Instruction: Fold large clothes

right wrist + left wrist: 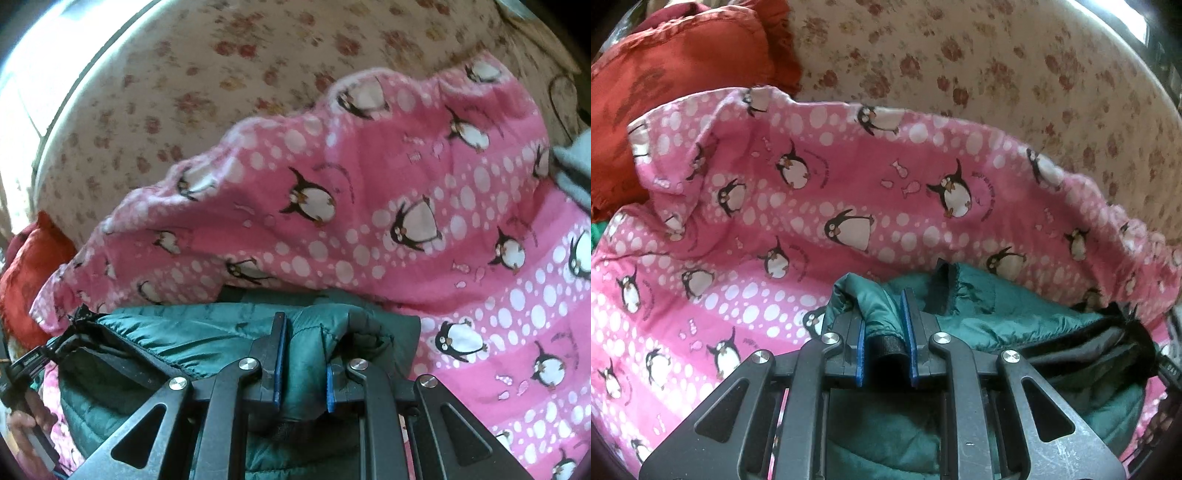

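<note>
The left gripper (886, 325) is pinching a bunched fold of the green jacket (997, 306) between its blue-padded fingers (860, 350), jaws closed on the fabric, with a strip of black trim sitting low between the pads. To this gripper's right the jacket is stretching away in a long sagging band, its darker lining and a black edge showing, and more green padding is lying directly beneath the gripper body.

The right gripper (303, 347) is clamping another fold of the same green jacket (147, 332), jaws pressed against a thick quilted roll that is bulging up between the fingers (279, 354). To this gripper's left the jacket is running out toward a black zipper end, and past that a hand (26, 424) is gripping the other device at the frame edge.

Ahead of both grippers and beneath the jacket, a pink penguin blanket (812, 206) is lying rumpled, its far edge rising in folds. Beyond the blanket a floral sheet (960, 55) is covering the bed. Far ahead and to the left of the left gripper, a red cushion (676, 74) is resting against the blanket's edge. Ahead and right of the right gripper, a grey cloth (576, 173) is overlapping the blanket.
</note>
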